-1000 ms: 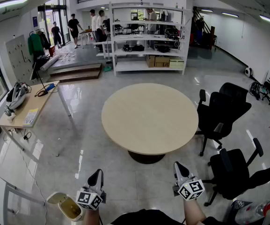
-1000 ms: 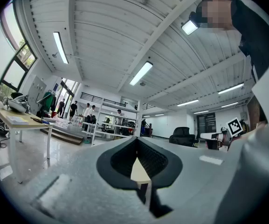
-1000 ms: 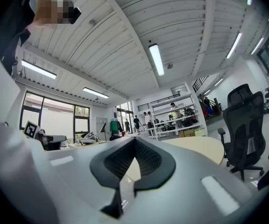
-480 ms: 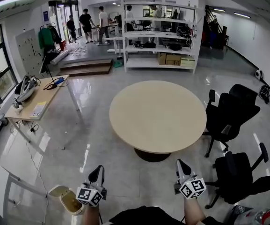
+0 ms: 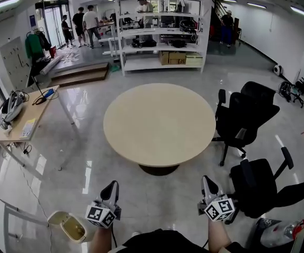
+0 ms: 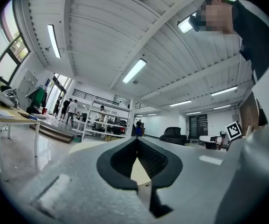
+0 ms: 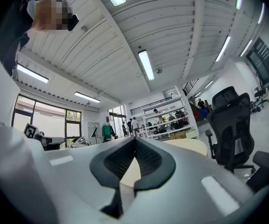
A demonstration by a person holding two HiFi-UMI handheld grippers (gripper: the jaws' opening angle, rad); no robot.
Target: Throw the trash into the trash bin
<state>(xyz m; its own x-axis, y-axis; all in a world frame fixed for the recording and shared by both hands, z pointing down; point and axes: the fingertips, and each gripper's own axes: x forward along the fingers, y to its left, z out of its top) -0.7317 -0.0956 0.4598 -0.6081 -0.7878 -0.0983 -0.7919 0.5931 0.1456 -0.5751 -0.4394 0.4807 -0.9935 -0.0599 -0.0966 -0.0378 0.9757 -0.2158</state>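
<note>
Fingers of your left gripper and right gripper stay shut, empty — you turned a bit; bin sits lower left.

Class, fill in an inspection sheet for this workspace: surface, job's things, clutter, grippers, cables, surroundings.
Surface: round table, top bare.
Job's things: trash bin, open, on the floor at lower left; no trash seen in either gripper.
Clutter: what looks like a plastic bottle on the floor at lower right; papers and devices on the side desk.
Grippers: left gripper and right gripper, both with fingers together and nothing between them.
Cables: a cable lies on the side desk; more hang beneath it.
Surroundings: black office chairs right of the table, white shelving behind it, people at the far end.
</note>
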